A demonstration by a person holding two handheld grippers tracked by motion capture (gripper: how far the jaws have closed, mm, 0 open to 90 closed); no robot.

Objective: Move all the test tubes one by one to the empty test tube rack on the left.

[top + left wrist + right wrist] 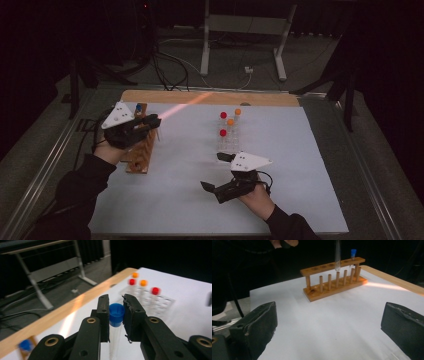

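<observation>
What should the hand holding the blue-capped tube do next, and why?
Probably carry it over to the clear rack and line it up above a free hole. The left gripper is shut on the blue-capped tube, lifted above the wooden rack. The clear rack already holds red and orange capped tubes, and the right gripper stands open with nothing between its jaws.

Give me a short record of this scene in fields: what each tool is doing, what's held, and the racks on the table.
left tool: shut on the blue-capped tube, held above the wooden rack
right tool: open, nothing between its jaws, low over the white table
wooden rack: near the table's left edge, one other blue-capped tube standing at its far end
clear rack: mid-table, holding two red-capped and two orange-capped tubes
</observation>
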